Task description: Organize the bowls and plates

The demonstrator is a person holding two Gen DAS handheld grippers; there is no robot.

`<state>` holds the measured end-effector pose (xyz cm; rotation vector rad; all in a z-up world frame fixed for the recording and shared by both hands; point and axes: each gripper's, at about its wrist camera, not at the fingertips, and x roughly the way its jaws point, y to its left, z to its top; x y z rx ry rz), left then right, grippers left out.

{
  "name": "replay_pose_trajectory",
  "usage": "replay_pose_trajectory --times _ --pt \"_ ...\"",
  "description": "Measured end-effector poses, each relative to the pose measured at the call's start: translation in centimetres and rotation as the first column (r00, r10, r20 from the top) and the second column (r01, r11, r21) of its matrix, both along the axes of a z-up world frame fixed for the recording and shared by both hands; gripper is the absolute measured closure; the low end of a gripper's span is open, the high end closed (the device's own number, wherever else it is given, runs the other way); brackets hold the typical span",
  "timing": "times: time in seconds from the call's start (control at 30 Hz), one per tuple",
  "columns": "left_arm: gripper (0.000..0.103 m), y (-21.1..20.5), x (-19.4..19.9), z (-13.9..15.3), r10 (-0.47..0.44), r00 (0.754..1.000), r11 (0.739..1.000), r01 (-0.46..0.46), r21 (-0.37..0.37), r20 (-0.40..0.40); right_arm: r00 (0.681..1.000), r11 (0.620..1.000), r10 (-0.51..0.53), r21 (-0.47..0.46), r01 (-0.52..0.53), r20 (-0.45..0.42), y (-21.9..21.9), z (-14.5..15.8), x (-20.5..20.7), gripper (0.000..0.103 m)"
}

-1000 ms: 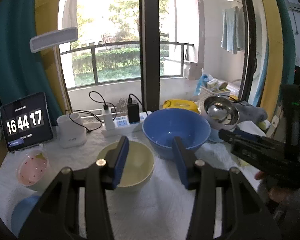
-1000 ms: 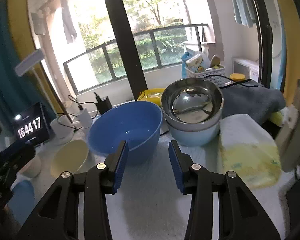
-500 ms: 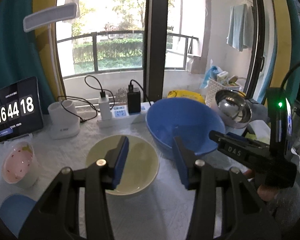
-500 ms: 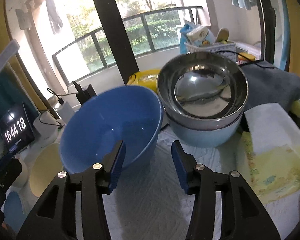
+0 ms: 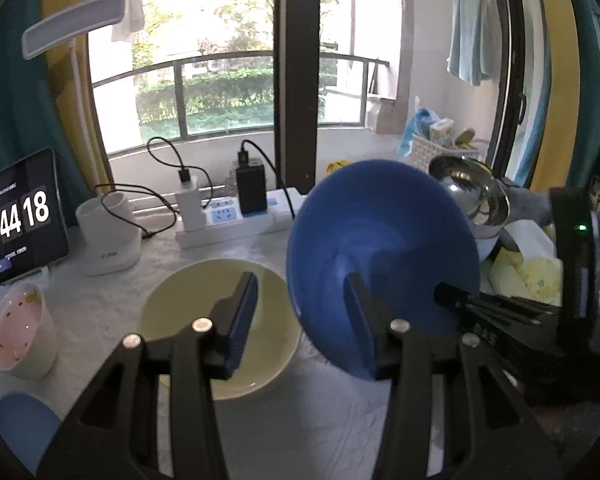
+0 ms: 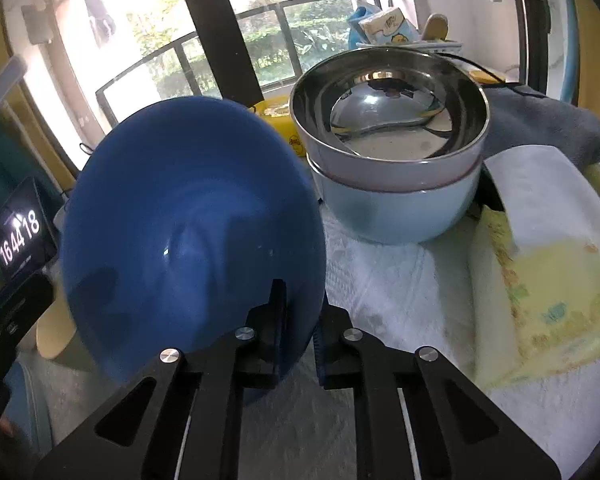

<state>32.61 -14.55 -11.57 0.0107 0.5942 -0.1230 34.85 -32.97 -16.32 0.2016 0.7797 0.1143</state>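
Where the right gripper (image 6: 298,322) pinches the blue bowl (image 6: 188,224), the outer finger pad is mostly hidden behind the bowl wall, so only the inner finger (image 6: 278,312) shows clearly, lying inside the bowl. Jaws clamped on the rim, bowl tilted steeply on edge, opening facing the camera; whether its underside touches the white cloth (image 6: 380,288) can't be seen. In the left wrist view the same blue bowl (image 5: 380,248) hides part of the steel bowl (image 5: 470,192) behind it, and the right gripper (image 5: 500,312) body reaches in from the right, fingertips lost against the bowl.

Left gripper (image 5: 300,312) jaws spread wide, holding nothing, hovering above the cream bowl (image 5: 220,320), with the left finger (image 5: 240,316) over its inside. Cream bowl sits on the cloth just left of the blue bowl. Pink cup (image 5: 18,332) near the left edge, a blue dish (image 5: 24,428) cut off at the lower left. Clock tablet (image 5: 16,220) reads 16 44 18.

Right wrist view: steel bowl (image 6: 388,104) nested in a light blue bowl (image 6: 396,208), just right of the blue bowl. Folded towel (image 6: 540,264) at right, partly cut off.
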Motion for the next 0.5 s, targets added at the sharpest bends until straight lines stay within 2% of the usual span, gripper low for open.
replay_pose_trajectory --times 0.17,0.4,0.5 --pt "0.057 -0.6 0.8 -0.9 -0.016 0.998 1.0 0.016 -0.002 -0.059 1.0 1.0 -0.001 -0.021 0.001 -0.004 -0.5 -0.1 -1.1 0.09" --pt "0.058 -1.6 0.2 -1.4 -0.057 0.998 0.998 0.058 0.013 -0.033 1.0 1.0 -0.019 -0.007 0.018 -0.012 -1.7 -0.1 -2.5 0.09" --pt "0.07 -2.2 0.4 -1.8 -0.086 0.994 0.996 0.086 0.004 -0.063 1.0 1.0 -0.012 -0.014 0.012 -0.008 -1.6 0.2 -3.5 0.091"
